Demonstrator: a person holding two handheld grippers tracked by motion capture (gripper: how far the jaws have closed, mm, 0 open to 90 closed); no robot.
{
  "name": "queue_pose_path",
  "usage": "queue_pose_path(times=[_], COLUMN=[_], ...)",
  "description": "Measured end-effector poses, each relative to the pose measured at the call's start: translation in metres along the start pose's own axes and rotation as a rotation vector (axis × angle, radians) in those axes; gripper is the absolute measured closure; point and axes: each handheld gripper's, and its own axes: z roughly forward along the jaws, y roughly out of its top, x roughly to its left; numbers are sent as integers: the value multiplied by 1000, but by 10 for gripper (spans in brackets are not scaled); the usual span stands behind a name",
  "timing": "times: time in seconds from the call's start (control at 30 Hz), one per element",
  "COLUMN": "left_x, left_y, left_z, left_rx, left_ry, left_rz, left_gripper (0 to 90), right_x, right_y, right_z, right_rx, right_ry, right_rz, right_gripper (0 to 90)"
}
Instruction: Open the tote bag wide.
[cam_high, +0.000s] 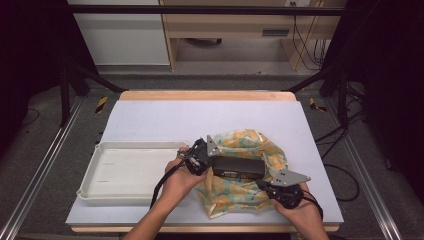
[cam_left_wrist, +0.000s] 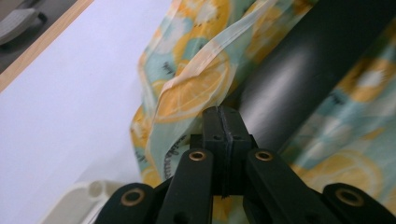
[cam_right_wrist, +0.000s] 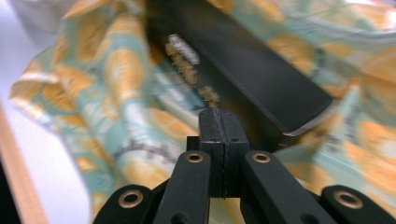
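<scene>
A long black box (cam_high: 237, 167) lies on a crumpled cloth printed with lemon slices (cam_high: 235, 192), right of the table's middle. My left gripper (cam_high: 209, 159) is at the box's left end. In the left gripper view its jaws are shut (cam_left_wrist: 223, 114), their tip against a fold of the cloth (cam_left_wrist: 196, 88) beside the box (cam_left_wrist: 299, 79); nothing shows between them. My right gripper (cam_high: 262, 184) is at the box's near right corner. Its jaws are also shut (cam_right_wrist: 218, 116), pointing at the box (cam_right_wrist: 252, 65) over the cloth (cam_right_wrist: 116, 84).
An empty white tray (cam_high: 95, 165) sits at the left on the pale mat (cam_high: 200, 115), and its corner (cam_left_wrist: 79, 200) appears in the left gripper view. The table's wooden edge (cam_high: 205, 95) runs along the back. Cables trail from both grippers toward the person's forearms.
</scene>
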Motion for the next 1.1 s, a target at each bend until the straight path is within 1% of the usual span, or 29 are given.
queue_pose_path(times=[0.07, 0.1, 0.13, 0.17, 0.23, 0.27, 0.3, 0.37, 0.4, 0.43, 0.47, 0.5, 0.53, 0.57, 0.6, 0.7, 0.73, 0.8, 0.93, 0.97, 1.0, 1.1], left_x=[4, 4, 7, 8, 10, 14, 14, 19, 19, 21, 21, 22, 22, 22, 22, 22, 22, 22, 23, 23, 23, 24], left_y=[-3, -3, -6, -8, -9, -13, -13, -18, -18, -20, -21, -23, -25, -25, -27, -30, -32, -32, -33, -33, -33, -33], left_z=[1, 1, 1, 1, 0, 0, 0, 4, 4, 5, 8, 10, 14, 14, 17, 21, 23, 25, 24, 24, 23, 22], left_rx=[18, 18, 26, 23, 24, 28, 28, 43, 43, 62, 69, 78, 100, 100, 113, 122, 131, 134, 124, 124, 123, 124], left_ry=[12, 12, 22, 34, 38, 42, 42, 38, 38, 35, 32, 28, 22, 22, 14, 15, 8, 2, -1, -1, -1, -8], left_rz=[-5, -5, -17, -21, -27, -41, -41, -58, -58, -53, -56, -57, -55, -55, -59, -65, -70, -75, -82, -82, -80, -81], left_gripper=[900, 900, 900, 900, 900, 900, 900, 900, 900, 900, 900, 900, 900, 900, 900, 900, 900, 900, 900, 900, 900, 900], right_x=[5, 5, 9, 11, 12, 13, 13, 13, 13, 13, 13, 13, 13, 13, 13, 12, 12, 11, 7, 7, 3, -7], right_y=[0, 0, 0, 0, 0, -2, -2, -4, -4, -5, -5, -6, -6, -6, -7, -9, -9, -9, -4, -4, 0, 9], right_z=[5, 5, 10, 12, 13, 15, 15, 18, 18, 19, 19, 20, 21, 21, 22, 23, 23, 21, 12, 12, 4, -7], right_rx=[19, 19, 47, 56, 67, 85, 85, 103, 103, 111, 115, 127, 131, 131, 144, 156, 161, 157, 106, 106, 72, 15], right_ry=[27, 27, 45, 52, 58, 67, 67, 76, 76, 75, 77, 76, 77, 77, 72, 74, 72, 73, 63, 63, 48, 16], right_rz=[-29, -29, -47, -56, -61, -61, -61, -62, -62, -60, -60, -66, -65, -65, -70, -67, -66, -61, -53, -53, -36, -25], right_gripper=[900, 900, 900, 900, 900, 900, 900, 900, 900, 900, 900, 900, 900, 900, 900, 900, 900, 900, 900, 900, 900, 900])
